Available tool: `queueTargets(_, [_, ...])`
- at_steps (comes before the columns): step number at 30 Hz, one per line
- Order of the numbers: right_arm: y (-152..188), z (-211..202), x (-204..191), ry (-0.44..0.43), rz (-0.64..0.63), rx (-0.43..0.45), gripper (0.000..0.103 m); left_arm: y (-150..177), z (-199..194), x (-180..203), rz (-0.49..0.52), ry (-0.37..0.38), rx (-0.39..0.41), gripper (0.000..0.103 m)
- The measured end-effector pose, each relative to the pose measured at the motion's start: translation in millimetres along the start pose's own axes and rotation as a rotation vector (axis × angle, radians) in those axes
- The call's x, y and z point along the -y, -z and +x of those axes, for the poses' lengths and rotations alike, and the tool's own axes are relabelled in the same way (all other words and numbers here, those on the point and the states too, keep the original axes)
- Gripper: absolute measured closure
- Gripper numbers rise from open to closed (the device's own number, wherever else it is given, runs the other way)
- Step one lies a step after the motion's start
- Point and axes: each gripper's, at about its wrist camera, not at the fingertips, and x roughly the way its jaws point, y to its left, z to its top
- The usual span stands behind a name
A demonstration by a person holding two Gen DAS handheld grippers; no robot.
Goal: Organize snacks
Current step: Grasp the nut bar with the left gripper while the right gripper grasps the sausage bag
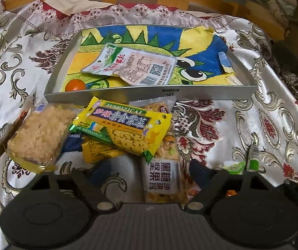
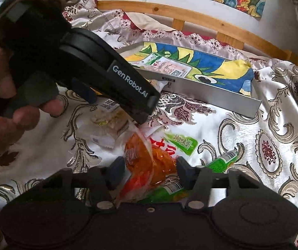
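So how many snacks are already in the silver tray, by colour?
White packet: 1
Orange round snack: 1
Total: 2 in the tray

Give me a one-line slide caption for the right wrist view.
Right gripper straddles an orange snack packet on the patterned cloth, with the metal tray beyond.

Blue packet (image 1: 74, 143) mostly buried under yellow seaweed packet (image 1: 122, 127), nut bar (image 1: 163, 175) lower end behind left hand-held gripper (image 1: 149, 175) body, green packets (image 2: 224, 159) partly hidden, tray (image 2: 211, 92) left end blocked, small print unreadable
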Motion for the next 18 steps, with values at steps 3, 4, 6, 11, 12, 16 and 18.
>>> queueTargets(3, [0.5, -0.2, -1.3, 0.005, 0.004, 0.0, 0.049, 1.3, -1.8, 3.7, 0.028, 0.009, -0.015, 0.048])
queueTargets(4, [0.9, 0.0, -2.3, 0.008, 0.003, -0.001, 0.049, 1.3, -2.1, 4.8, 0.03, 0.031, -0.022, 0.06])
queueTargets(6, [1.7, 0.4, -5.1, 0.018, -0.013, 0.0, 0.05, 1.4, -3.0, 7.7, 0.028, 0.03, -0.033, 0.06])
queueTargets(11, [0.7, -3.8, -7.4, 0.029, -0.02, 0.008, 0.054, 1.1, -7.9, 9.1, 0.02, 0.025, -0.042, 0.064])
queueTargets(12, [0.4, -4.6, -8.2, 0.033, -0.025, 0.006, 0.054, 1.4, -10.1, 8.9, 0.022, 0.027, -0.045, 0.064])
queueTargets(16, [0.6, -10.1, -12.9, 0.056, -0.042, -0.003, 0.054, 5.6, -20.9, 5.7, 0.019, 0.032, -0.054, 0.065])
queueTargets(18, [1.2, -16.7, -14.4, 0.067, -0.049, 0.001, 0.055, 9.7, -27.7, 1.9, 0.004, 0.042, -0.059, 0.065])
